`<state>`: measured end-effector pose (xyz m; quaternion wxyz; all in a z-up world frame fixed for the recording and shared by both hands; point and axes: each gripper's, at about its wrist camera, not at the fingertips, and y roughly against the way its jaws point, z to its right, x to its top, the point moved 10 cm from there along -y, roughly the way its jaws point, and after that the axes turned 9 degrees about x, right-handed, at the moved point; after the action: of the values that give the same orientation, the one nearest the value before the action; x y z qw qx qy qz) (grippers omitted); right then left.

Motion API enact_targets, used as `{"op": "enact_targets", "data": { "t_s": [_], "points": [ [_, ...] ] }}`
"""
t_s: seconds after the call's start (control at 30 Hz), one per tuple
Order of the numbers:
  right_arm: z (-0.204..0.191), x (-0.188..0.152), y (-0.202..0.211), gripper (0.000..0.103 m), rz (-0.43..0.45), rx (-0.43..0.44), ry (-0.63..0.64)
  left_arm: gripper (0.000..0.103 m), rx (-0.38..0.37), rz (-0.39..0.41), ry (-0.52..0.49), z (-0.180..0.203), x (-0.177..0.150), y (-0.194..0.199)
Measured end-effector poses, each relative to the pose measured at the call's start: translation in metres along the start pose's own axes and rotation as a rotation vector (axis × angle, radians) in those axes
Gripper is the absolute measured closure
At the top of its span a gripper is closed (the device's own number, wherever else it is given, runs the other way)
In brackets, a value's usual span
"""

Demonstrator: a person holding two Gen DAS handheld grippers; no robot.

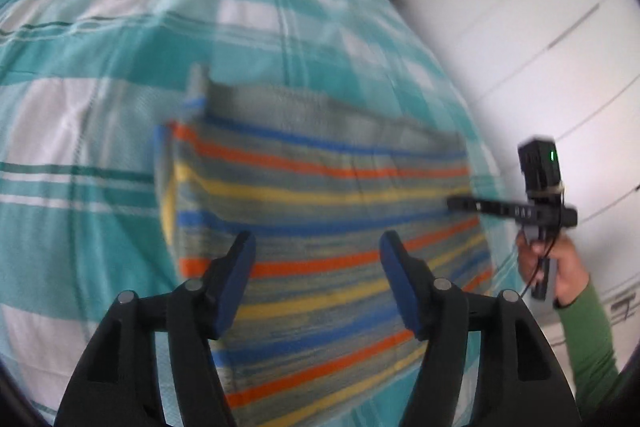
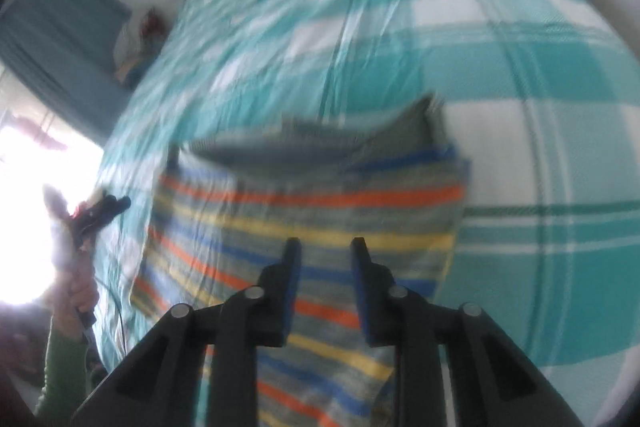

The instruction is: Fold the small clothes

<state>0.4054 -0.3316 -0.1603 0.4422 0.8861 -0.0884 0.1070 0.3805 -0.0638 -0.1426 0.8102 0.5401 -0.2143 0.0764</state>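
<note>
A small grey garment with blue, orange and yellow stripes [image 1: 320, 195] lies flat on the bed, its plain grey band at the far edge. It also shows in the right wrist view [image 2: 312, 203]. My left gripper [image 1: 318, 243] is open and empty, held above the garment's near part. My right gripper [image 2: 325, 247] is open and empty, also above the garment's near part. The right gripper also shows in the left wrist view [image 1: 460, 205] at the garment's right edge. The left gripper shows in the right wrist view [image 2: 116, 205] beyond the garment's left edge. Both views are blurred.
The bed has a teal and white checked cover [image 1: 100, 107], which also shows in the right wrist view [image 2: 540, 147]. White cupboard doors [image 1: 540, 7] stand to the right of the bed. A teal curtain [image 2: 52, 39] and a bright window [image 2: 24, 227] are at the left.
</note>
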Motion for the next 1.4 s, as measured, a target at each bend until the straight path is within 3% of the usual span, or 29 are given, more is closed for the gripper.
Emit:
{"op": "enact_targets", "data": {
  "t_s": [0.07, 0.13, 0.17, 0.23, 0.3, 0.33, 0.4, 0.47, 0.6, 0.77, 0.87, 0.93, 0.97, 1.0, 1.03, 1.2, 1.33, 1.4],
  "points": [
    [0.001, 0.018, -0.024, 0.077, 0.018, -0.020, 0.004, 0.037, 0.124, 0.027, -0.047, -0.001, -0.001, -0.013],
    [0.001, 0.050, -0.015, 0.077, 0.175, -0.115, 0.062, 0.038, 0.225, 0.059, -0.026, -0.018, -0.002, -0.014],
    [0.001, 0.058, -0.004, 0.077, 0.243, -0.149, 0.060, 0.043, 0.241, 0.065, 0.013, -0.028, -0.005, -0.009],
    [-0.004, 0.053, 0.017, 0.075, 0.296, -0.131, 0.043, 0.044, 0.207, 0.086, 0.081, -0.042, -0.016, 0.010],
    [-0.015, 0.029, 0.028, 0.068, 0.245, -0.079, 0.063, 0.034, 0.223, 0.119, 0.073, -0.050, -0.032, 0.032],
    [-0.020, 0.009, 0.032, 0.060, 0.196, -0.079, 0.093, 0.030, 0.248, 0.139, 0.051, -0.052, -0.040, 0.040],
    [-0.025, -0.035, 0.044, 0.046, 0.139, -0.110, 0.161, 0.017, 0.304, 0.181, 0.026, -0.057, -0.057, 0.054],
    [-0.022, -0.074, 0.057, 0.037, 0.149, -0.148, 0.194, 0.014, 0.305, 0.204, 0.044, -0.062, -0.070, 0.060],
    [-0.004, -0.131, 0.070, 0.034, 0.191, -0.137, 0.147, 0.014, 0.276, 0.185, 0.110, -0.068, -0.085, 0.050],
    [0.017, -0.163, 0.074, 0.034, 0.234, -0.037, 0.032, 0.014, 0.242, 0.188, 0.142, -0.064, -0.091, 0.040],
    [0.022, -0.161, 0.068, 0.034, 0.265, 0.002, -0.011, 0.023, 0.266, 0.172, 0.112, -0.058, -0.096, 0.031],
    [0.020, -0.154, 0.064, 0.034, 0.310, 0.035, -0.030, 0.044, 0.287, 0.175, 0.100, -0.056, -0.096, 0.028],
    [0.018, -0.152, 0.061, 0.044, 0.317, 0.055, -0.030, 0.079, 0.289, 0.166, 0.103, -0.056, -0.097, 0.025],
    [0.015, -0.149, 0.055, 0.060, 0.310, 0.070, -0.034, 0.096, 0.288, 0.139, 0.117, -0.058, -0.099, 0.022],
    [0.018, -0.149, 0.049, 0.096, 0.289, 0.061, -0.053, 0.097, 0.278, 0.121, 0.138, -0.059, -0.102, 0.022],
    [0.017, -0.164, 0.071, 0.095, 0.296, 0.029, -0.050, 0.098, 0.301, 0.107, 0.070, -0.058, -0.109, 0.036],
    [0.030, -0.171, 0.056, 0.095, 0.266, -0.008, -0.049, 0.098, 0.340, 0.109, 0.066, -0.060, -0.114, 0.024],
    [0.030, -0.169, 0.053, 0.095, 0.298, -0.007, -0.033, 0.088, 0.328, 0.128, 0.117, -0.062, -0.116, 0.028]
  ]
}}
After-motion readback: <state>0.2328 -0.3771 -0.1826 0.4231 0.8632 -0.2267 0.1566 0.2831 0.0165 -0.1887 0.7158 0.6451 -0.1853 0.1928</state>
